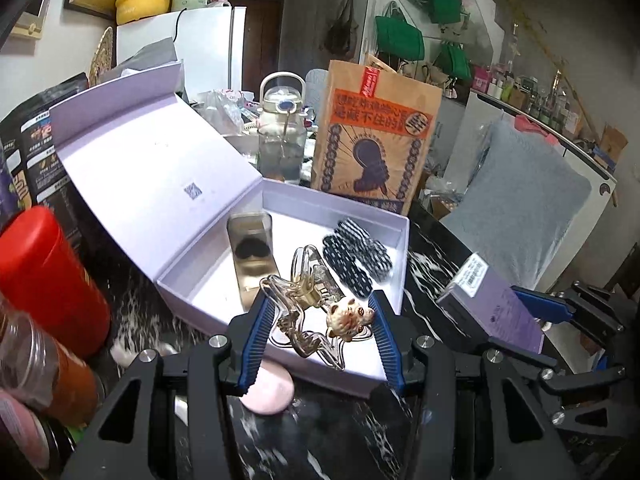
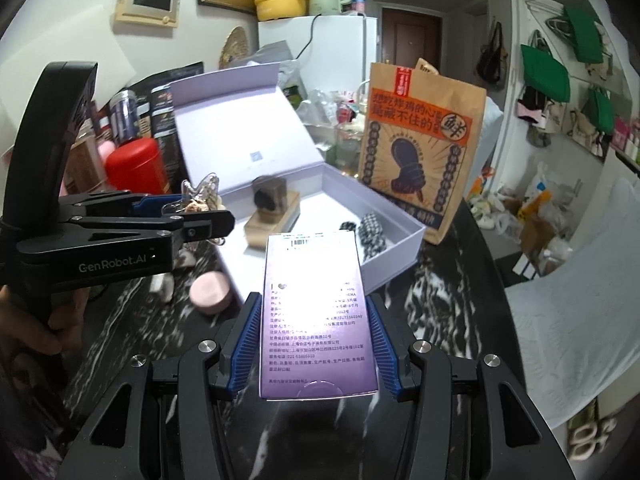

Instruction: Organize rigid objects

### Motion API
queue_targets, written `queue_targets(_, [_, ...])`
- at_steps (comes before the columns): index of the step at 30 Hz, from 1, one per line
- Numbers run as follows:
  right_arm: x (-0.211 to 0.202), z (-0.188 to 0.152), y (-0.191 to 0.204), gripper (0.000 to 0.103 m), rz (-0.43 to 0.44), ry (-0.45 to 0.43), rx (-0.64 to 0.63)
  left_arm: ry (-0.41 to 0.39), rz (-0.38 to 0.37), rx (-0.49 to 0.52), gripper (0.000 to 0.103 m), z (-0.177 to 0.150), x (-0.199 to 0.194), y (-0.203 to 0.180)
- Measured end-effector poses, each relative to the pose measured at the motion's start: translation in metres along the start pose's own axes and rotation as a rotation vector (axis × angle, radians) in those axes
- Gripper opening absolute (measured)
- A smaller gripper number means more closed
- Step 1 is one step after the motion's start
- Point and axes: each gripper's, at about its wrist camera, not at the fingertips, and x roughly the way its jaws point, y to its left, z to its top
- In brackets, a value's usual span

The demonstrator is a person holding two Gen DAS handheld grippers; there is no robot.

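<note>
Both our grippers are loaded: left gripper (image 1: pixel 320 332) clamps the clear bear-charm hair claw (image 1: pixel 308 320), right gripper (image 2: pixel 316 344) the purple printed carton (image 2: pixel 314 312); crowding the open white gift box (image 1: pixel 396 240) risks collision.

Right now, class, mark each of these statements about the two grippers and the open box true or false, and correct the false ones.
1. The right gripper holds a purple carton. True.
2. The left gripper is empty. False: it grips a clear hair claw with a bear charm.
3. The white box has its lid shut. False: the lid stands open.
4. A black-and-white checked clip lies inside the box. True.
5. The pink round case lies inside the box. False: it sits on the marble tabletop outside it.
</note>
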Motion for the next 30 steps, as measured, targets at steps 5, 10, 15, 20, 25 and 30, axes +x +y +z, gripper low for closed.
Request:
queue_targets(5, [0.009, 0.017, -0.01, 0.051, -0.012, -0.007, 0.01, -0.011, 0.014, 0.001, 0.048, 0.018, 0.012, 0.011])
queue_targets(10, [0.026, 0.031, -0.017, 0.051, -0.017, -0.005, 0.013, -0.018, 0.023, -0.001, 0.048, 0.033, 0.027, 0.021])
queue_targets(15, [0.046, 0.043, -0.022, 0.051, -0.025, 0.0, 0.007, -0.017, 0.035, 0.013, 0.048, 0.047, 0.044, 0.027])
queue_targets(20, [0.062, 0.057, -0.025, 0.051, -0.033, -0.008, 0.0, -0.017, 0.038, 0.013, 0.048, 0.062, 0.06, 0.034])
queue_targets(25, [0.077, 0.069, -0.029, 0.051, -0.041, -0.01, -0.006, -0.01, 0.033, 0.007, 0.048, 0.073, 0.075, 0.042])
queue_targets(30, [0.095, 0.075, -0.038, 0.051, -0.066, 0.001, 0.007, 0.01, 0.026, -0.026, 0.048, 0.076, 0.091, 0.052])
